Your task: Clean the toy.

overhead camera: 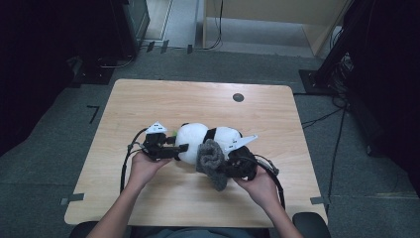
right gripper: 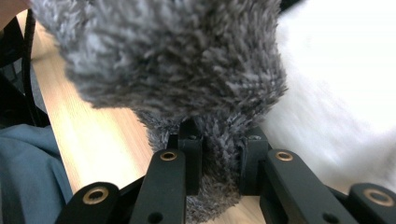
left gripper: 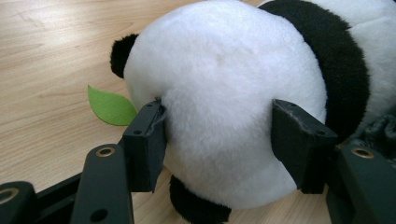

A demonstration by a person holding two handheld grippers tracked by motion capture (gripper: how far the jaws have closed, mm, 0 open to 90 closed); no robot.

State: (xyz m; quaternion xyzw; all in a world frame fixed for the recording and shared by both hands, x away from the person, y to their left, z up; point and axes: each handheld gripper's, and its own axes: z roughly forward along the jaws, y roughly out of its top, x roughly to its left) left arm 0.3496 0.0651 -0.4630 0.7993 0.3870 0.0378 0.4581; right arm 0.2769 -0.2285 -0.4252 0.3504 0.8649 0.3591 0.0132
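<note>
Jaws on my left gripper (left gripper: 219,154) stood partly apart with both black pads pressed into the round white head of the black-and-white plush panda (left gripper: 224,93), 1 pad on each side of it. On my right gripper (right gripper: 219,163) the jaws were drawn narrow and pinched a fold of the fuzzy grey knitted sock (right gripper: 173,65), whose pile bulged out above and between the pads.

From the high view I saw the panda (overhead camera: 198,141) lying on its side near the middle of the light wooden table (overhead camera: 163,99), its head toward the left gripper (overhead camera: 179,147) and its body stretching off to the right. The sock (overhead camera: 212,158) hung just in front of the panda's middle, touching it, with the right gripper (overhead camera: 229,167) holding it from the right. My 2 hands came in from the bottom edge, 1 behind each gripper.

In the left gripper view a small green felt leaf (left gripper: 109,106) lay flat on the wood just beside the panda's head, next to a black ear. A small dark round disc (overhead camera: 238,97) sat in the table top well apart from the toy, toward the far edge.
</note>
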